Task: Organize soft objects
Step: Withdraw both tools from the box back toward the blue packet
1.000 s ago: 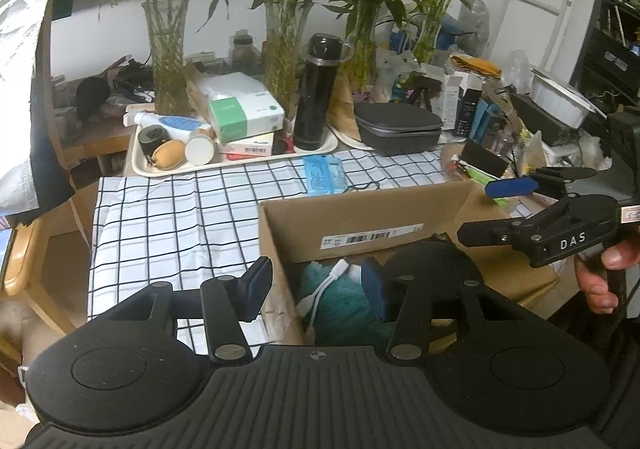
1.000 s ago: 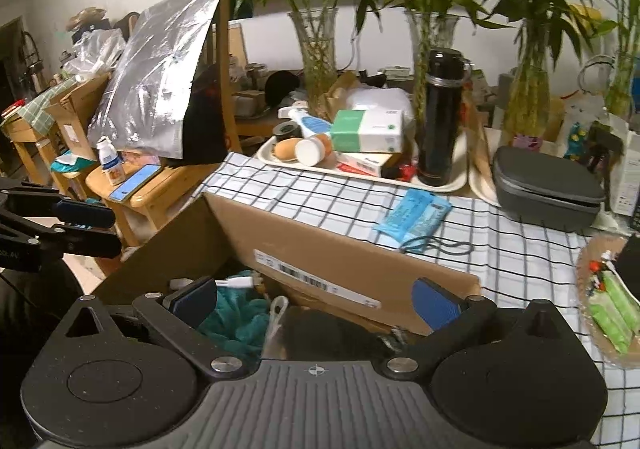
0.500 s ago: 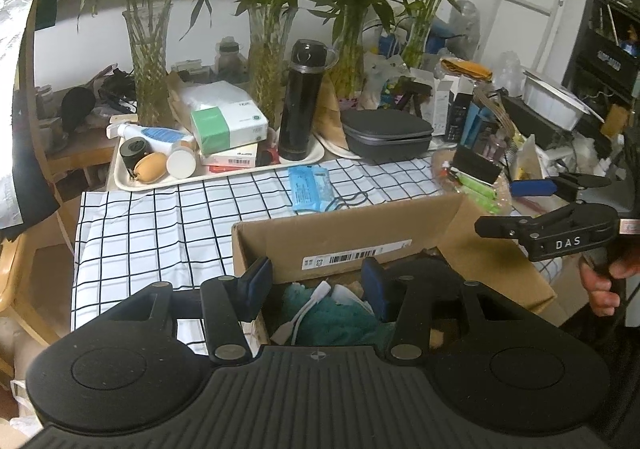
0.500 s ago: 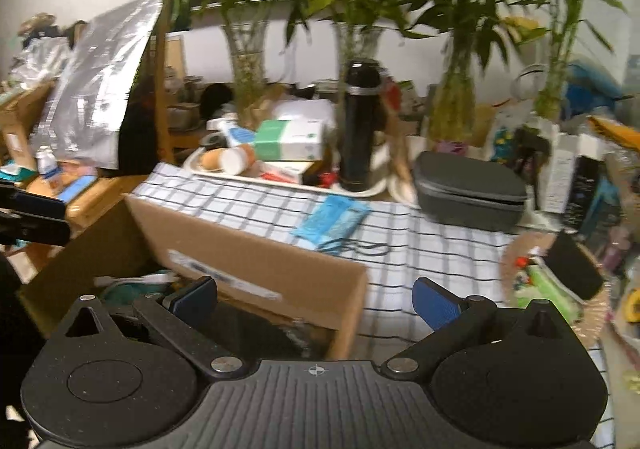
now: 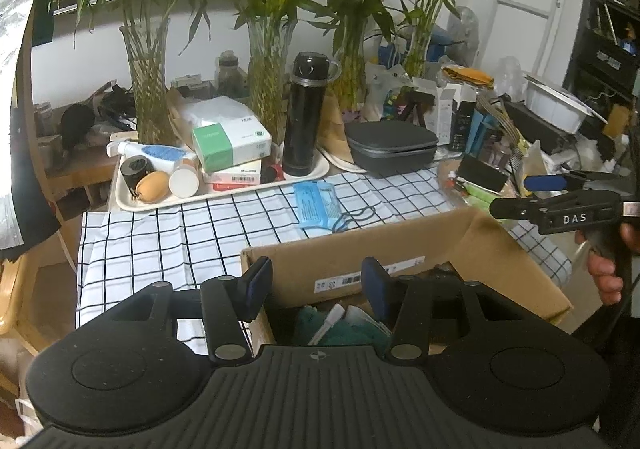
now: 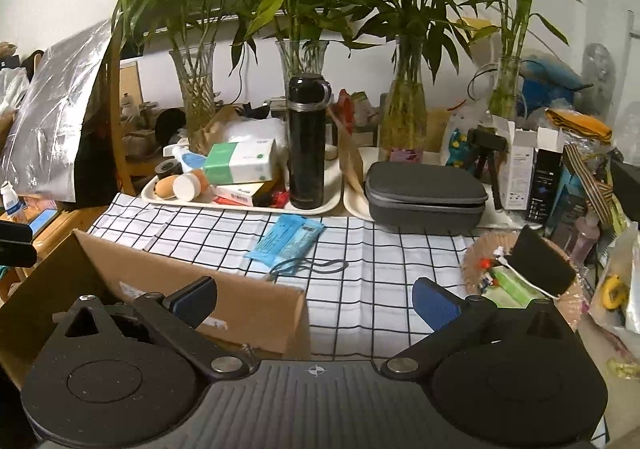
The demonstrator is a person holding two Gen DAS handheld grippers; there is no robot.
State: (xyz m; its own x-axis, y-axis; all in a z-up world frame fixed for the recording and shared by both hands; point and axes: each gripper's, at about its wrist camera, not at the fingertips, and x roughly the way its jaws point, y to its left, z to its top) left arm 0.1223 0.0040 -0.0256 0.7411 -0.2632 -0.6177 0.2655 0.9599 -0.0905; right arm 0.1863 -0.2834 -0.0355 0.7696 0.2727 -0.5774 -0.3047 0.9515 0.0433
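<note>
Right hand-held gripper (image 6: 314, 299), jaws apart and empty, should descend squarely over the blue packet (image 6: 285, 242) lying on the checked bench (image 6: 380, 289).

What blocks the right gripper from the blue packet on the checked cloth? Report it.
Nothing visible. The right gripper is open and empty, and only bare checked cloth lies between it and the blue packet. The cardboard box sits off to the left of that path.

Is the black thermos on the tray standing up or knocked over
Upright. The black thermos stands on its base on the white tray, lid on top.
</note>
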